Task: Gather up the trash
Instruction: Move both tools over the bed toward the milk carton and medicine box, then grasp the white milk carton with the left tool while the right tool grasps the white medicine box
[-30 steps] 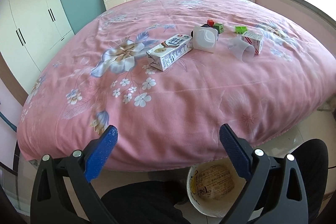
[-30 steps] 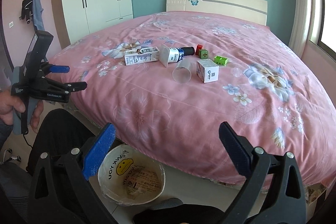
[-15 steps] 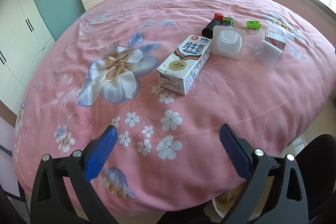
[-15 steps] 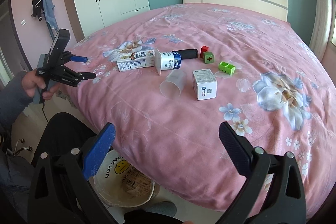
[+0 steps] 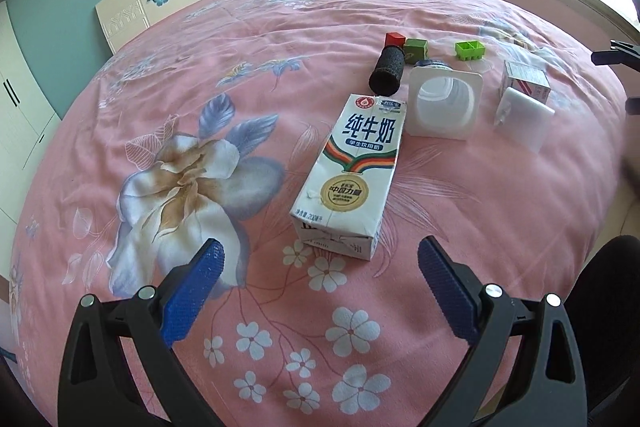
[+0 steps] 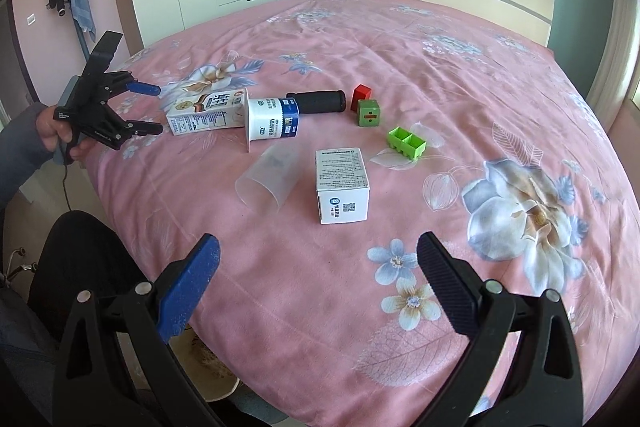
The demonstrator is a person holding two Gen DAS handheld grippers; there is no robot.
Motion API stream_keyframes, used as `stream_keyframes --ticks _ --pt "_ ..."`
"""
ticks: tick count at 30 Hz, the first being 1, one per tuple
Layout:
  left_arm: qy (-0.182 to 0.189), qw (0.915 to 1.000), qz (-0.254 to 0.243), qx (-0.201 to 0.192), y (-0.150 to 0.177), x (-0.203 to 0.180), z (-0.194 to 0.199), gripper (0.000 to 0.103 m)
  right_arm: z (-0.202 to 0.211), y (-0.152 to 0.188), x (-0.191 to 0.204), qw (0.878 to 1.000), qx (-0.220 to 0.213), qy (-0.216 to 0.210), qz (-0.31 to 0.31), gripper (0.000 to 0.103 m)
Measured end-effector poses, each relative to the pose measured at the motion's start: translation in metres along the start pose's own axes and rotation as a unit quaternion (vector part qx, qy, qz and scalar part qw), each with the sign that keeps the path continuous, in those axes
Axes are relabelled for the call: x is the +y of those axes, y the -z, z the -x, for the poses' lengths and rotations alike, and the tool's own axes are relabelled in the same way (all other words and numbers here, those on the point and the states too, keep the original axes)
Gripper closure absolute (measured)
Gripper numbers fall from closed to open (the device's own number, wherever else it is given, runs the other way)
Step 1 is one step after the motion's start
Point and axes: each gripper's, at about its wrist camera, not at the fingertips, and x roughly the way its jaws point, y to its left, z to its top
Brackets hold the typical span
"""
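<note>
While my left gripper hangs over the pink bed with its blue fingers spread wide and nothing between them, I think I am at the first step: going for a piece of trash. The milk box lies flat on the bed just past that gripper, with its short end facing me, so I think it is the one to take

My right gripper is spread wide too and holds nothing. It hangs over the near edge of the bed, near the clear cup and the small white box

Next I should bring the left gripper lower and forward, so one finger goes on each long side of the milk box, then squeeze. The bed is soft, so the box may sink or slide

A yogurt tub lies on its side right by the far end of the milk box, and a black roll is just behind it. I must not bump them. The red block, the green block and the green tray sit farther back. They look like toys, not trash, so I leave them

A bowl peeks out on the floor under the bed edge. I think the trash goes there
</note>
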Motion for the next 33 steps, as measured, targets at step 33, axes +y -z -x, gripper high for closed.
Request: stream_keyframes --ticks 33 --pt "0.124 0.9903 -0.063 0.000 -0.034 0.007 -0.059 0.020 -0.107 -0.031 -0.026 0.996 0.069 -0.027 0.040 0.035"
